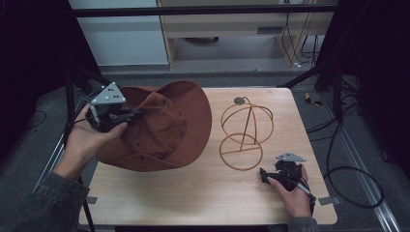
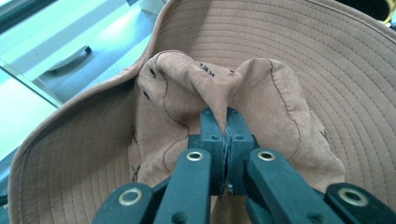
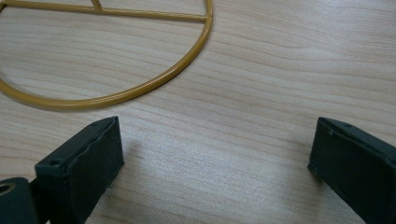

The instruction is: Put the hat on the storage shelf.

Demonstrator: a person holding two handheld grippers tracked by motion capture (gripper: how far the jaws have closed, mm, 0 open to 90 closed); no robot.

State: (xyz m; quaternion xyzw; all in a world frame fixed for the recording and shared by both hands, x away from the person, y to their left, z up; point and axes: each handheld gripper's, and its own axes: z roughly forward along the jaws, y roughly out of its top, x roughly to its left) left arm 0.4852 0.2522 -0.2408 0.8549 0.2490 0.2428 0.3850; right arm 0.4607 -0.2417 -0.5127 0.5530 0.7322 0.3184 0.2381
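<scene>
Hat pinched at left, stand by the right claw

The light wooden table point(image 1: 203, 193) carries a rust-brown wide-brimmed fabric hat point(image 1: 164, 128) at its left. The gold wire hat stand point(image 1: 244, 133) sits right of it. Left claw point(image 2: 226, 140) is clamped on the crown's fold; right claw point(image 3: 215, 158) gapes wide, empty, near the stand's base ring
</scene>
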